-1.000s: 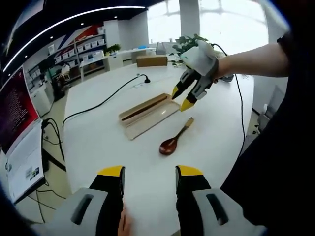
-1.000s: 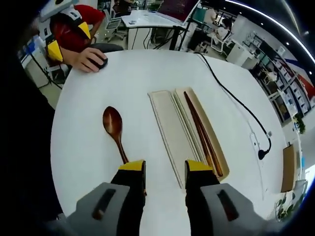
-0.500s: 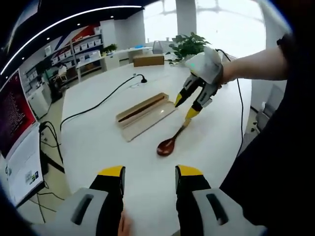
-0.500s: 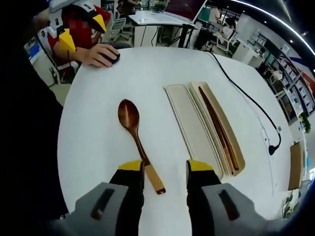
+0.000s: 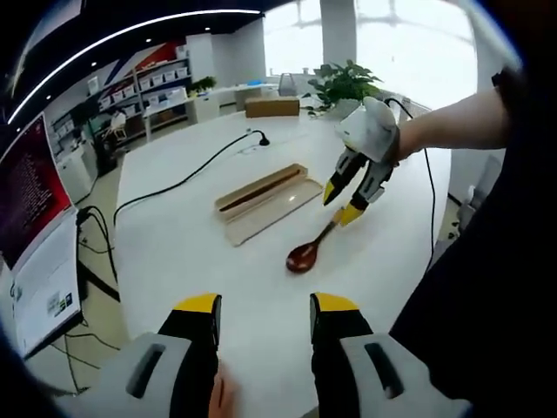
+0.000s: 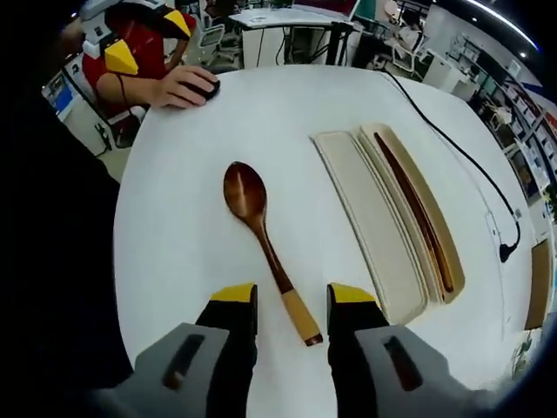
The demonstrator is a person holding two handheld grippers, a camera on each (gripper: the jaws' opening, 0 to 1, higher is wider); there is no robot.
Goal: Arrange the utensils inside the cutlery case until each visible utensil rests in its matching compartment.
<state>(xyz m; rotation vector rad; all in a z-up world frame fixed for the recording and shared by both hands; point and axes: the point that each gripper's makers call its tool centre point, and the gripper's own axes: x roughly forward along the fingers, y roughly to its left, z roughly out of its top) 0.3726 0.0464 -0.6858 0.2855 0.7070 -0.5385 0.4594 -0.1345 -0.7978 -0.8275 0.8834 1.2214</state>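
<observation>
The brown wooden spoon with the pale handle end (image 6: 265, 246) was lying loose on the round white table (image 6: 174, 218), just beside the beige two-compartment cutlery case (image 6: 370, 222) but not touching it. So roughly half done by my reckoning: the dark wooden chopsticks (image 6: 418, 209) already sat in the far narrow compartment, the wide near compartment was bare, and the spoon was yet to go in.

The right gripper (image 6: 291, 300) had its jaws apart, one on each side of the spoon's handle end, nothing clamped yet. The left gripper (image 5: 265, 305) hung back over the table edge, jaws apart too and holding nothing.

Compared with half a second before, the right gripper had moved further along the handle, so the pale tip sat squarely between the jaws rather than off toward one. From the left gripper view, the spoon and case looked unmoved on the table.
</observation>
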